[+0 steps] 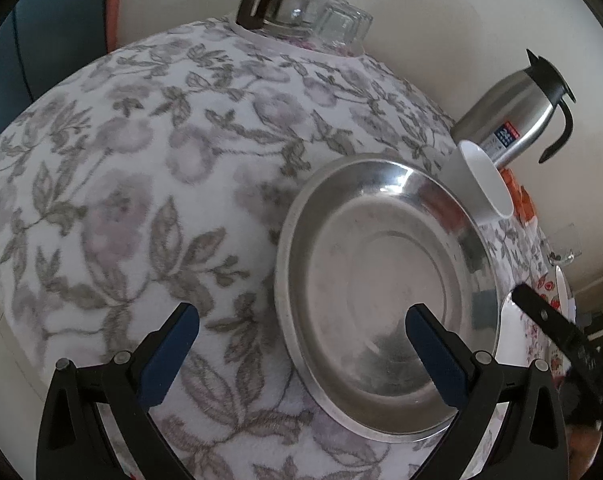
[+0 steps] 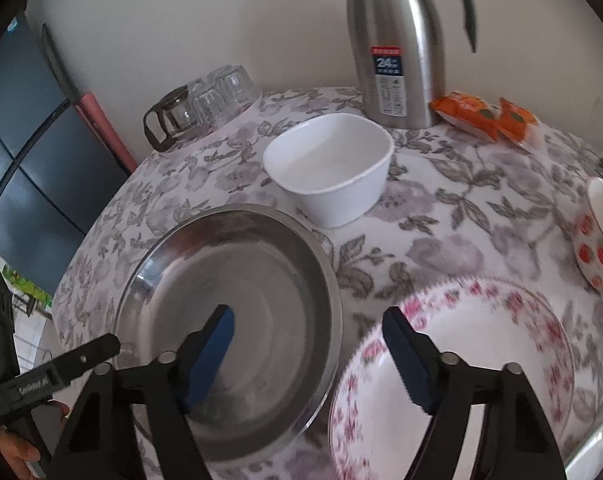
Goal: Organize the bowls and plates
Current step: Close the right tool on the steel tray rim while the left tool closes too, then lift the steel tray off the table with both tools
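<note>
A round steel plate lies on the flowered tablecloth. My left gripper is open just above it, its blue pads either side of the plate's left rim. My right gripper is open too, one pad over the steel plate and the other over the left edge of a pink-flowered plate beside it. Nothing is held. A white square bowl stands behind the plates, and a strawberry-patterned bowl sits at the right edge.
A steel thermos jug and orange packets stand at the back by the wall. Upturned glasses and a glass pot sit at the back left corner. A dark fridge is beyond the table's left edge.
</note>
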Demonstrator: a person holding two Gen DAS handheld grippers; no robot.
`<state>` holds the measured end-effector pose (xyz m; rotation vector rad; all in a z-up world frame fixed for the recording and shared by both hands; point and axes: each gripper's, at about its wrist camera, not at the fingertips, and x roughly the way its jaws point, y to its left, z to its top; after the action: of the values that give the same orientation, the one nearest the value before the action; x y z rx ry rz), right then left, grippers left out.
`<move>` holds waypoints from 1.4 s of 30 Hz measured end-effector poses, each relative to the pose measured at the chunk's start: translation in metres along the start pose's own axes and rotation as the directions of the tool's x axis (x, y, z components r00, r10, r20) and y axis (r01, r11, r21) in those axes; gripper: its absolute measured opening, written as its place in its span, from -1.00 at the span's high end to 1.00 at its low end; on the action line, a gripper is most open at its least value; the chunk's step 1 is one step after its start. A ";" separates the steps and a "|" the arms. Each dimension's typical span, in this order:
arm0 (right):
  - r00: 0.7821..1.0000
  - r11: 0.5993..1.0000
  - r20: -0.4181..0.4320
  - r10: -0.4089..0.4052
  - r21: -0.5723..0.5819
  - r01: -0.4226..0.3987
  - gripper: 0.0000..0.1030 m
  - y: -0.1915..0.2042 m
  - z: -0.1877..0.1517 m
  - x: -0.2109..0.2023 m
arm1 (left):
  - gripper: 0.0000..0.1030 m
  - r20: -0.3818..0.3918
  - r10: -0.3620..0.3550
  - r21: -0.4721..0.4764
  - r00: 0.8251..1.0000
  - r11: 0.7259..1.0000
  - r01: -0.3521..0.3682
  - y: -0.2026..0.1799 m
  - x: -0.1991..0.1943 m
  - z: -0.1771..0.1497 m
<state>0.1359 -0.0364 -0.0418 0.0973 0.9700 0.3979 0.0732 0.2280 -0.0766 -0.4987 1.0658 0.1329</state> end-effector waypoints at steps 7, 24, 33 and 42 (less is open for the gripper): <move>0.999 0.999 -0.047 0.010 -0.038 -0.012 -0.31 -0.002 0.012 0.028 | -0.97 -0.018 -0.017 0.005 1.000 1.000 0.017 0.001 0.014 -0.001; 0.993 0.999 -0.111 0.037 -0.020 -0.040 0.49 -0.012 0.011 0.061 | -0.28 -0.015 0.008 0.047 1.000 0.999 -0.007 -0.002 0.027 -0.002; 0.992 0.998 -0.106 0.061 0.000 -0.062 0.54 -0.015 0.006 0.053 | 0.29 -0.020 -0.041 0.040 0.999 0.998 0.042 0.001 0.027 -0.002; 0.992 0.997 -0.097 0.076 -0.006 -0.077 0.74 -0.011 -0.001 0.039 | 0.35 0.007 -0.058 0.014 0.998 0.998 0.058 0.011 0.012 -0.003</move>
<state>0.1572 -0.0325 -0.0755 0.1076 1.0618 0.4810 0.0728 0.2349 -0.0917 -0.5162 1.0431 0.0763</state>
